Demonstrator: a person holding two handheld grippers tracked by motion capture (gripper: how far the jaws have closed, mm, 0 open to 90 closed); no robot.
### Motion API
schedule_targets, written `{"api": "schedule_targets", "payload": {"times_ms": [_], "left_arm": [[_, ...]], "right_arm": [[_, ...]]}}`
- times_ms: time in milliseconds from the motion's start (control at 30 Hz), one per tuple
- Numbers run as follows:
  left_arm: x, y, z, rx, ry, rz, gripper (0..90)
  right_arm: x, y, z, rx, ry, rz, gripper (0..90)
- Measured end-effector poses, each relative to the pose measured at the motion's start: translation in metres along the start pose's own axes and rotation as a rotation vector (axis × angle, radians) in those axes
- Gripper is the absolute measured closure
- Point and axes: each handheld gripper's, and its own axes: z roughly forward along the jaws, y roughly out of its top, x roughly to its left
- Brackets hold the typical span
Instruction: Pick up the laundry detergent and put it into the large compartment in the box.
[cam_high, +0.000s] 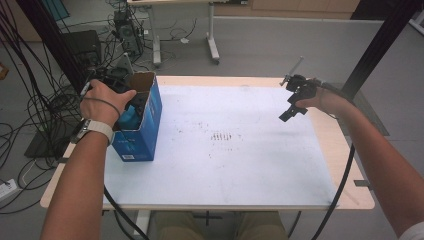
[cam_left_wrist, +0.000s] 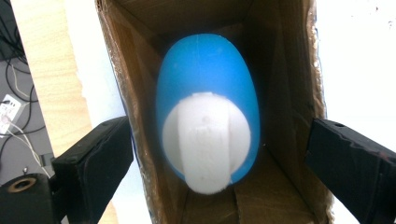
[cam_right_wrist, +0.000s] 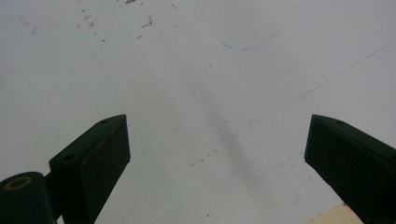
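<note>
1. Tongs first: your left tongs are spread wide and hold nothing. In the left gripper view the jaws straddle the mouth of the open cardboard box, one jaw outside each side wall, neither clearly touching it.

2. Straight ahead of those jaws, down inside the box, lies a blue egg-shaped object with a white band across its near end. Its long axis runs along the box, in line with the way your tongs point, and it sits roughly centred between the walls.

3. From the high view, your left hand is at the top of the blue box, which stands near the left edge of the bench.

4. Your right tongs hang above the far right part of the bench, well apart from the box, and are likewise wide open with nothing in them. In the right gripper view, bare white surface lies beneath their jaws.

5. My judgement: the left hand is plainly the nearer one. As spread, the jaws sit outside the walls, so you would likely need to narrow them to enter and close across the egg's short axis.
</note>
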Motion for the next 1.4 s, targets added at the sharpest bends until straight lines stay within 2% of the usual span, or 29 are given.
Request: {"api": "schedule_targets", "payload": {"times_ms": [233, 533, 867, 1067, 1233, 1400], "left_arm": [[-0.001, -0.001, -0.006, -0.009, -0.014, 0.000, 7.7], [-0.009, -0.001, -0.025, -0.055, -0.035, 0.019, 4.5], [-0.026, 0.002, -0.038, -0.073, -0.049, 0.066, 4.4], [-0.031, 0.002, -0.042, -0.083, -0.057, 0.087, 4.5], [-0.035, 0.001, -0.046, -0.113, -0.090, 0.130, 4.4], [-0.043, 0.000, -0.049, -0.131, -0.109, 0.202, 4.5]], "right_arm": [[0.002, 0.000, -0.001, -0.004, -0.002, -0.003, 6.8], [0.002, -0.001, -0.004, -0.007, -0.005, 0.001, 6.8], [0.003, -0.002, -0.004, -0.006, -0.006, 0.002, 6.7], [0.004, -0.002, -0.005, -0.008, -0.008, 0.001, 6.7], [0.004, -0.003, -0.006, -0.007, -0.009, 0.004, 6.7], [0.004, -0.004, -0.007, -0.010, -0.011, 0.003, 6.8]]}}
